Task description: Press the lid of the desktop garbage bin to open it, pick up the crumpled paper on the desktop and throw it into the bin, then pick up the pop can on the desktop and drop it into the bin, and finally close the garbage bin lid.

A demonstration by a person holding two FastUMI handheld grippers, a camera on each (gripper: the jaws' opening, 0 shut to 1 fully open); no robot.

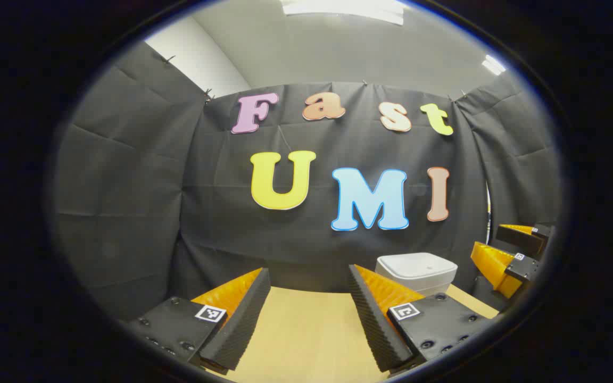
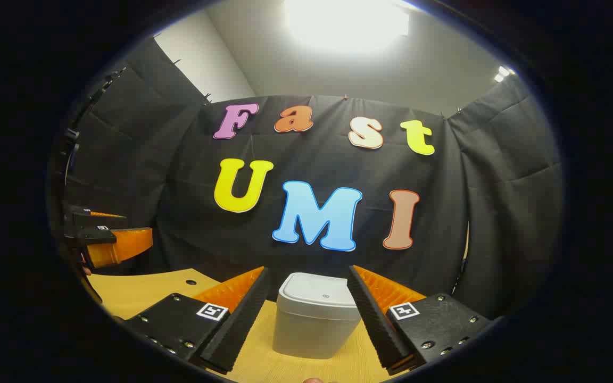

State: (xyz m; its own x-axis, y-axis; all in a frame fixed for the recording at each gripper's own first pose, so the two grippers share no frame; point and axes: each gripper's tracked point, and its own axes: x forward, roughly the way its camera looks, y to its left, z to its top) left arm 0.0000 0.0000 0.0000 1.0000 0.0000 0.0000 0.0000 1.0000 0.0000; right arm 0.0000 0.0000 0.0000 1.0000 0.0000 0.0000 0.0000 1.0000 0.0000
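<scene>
A small white garbage bin (image 2: 314,316) with its lid (image 2: 317,290) down stands on the wooden desktop (image 2: 141,290), straight ahead of my right gripper (image 2: 306,311), between its spread fingers but farther off. That gripper is open and holds nothing. In the left gripper view the same bin (image 1: 418,272) sits to the right, beyond the right finger. My left gripper (image 1: 306,314) is open above bare desktop (image 1: 306,330). The right gripper (image 1: 503,255) appears at the far right edge of the left gripper view; the left gripper (image 2: 107,239) appears at the far left of the right gripper view.
Black cloth walls close the booth behind and on both sides of the desk. A small dark hole (image 2: 191,282) marks the desktop left of the bin. The desk's back edge runs just behind the bin.
</scene>
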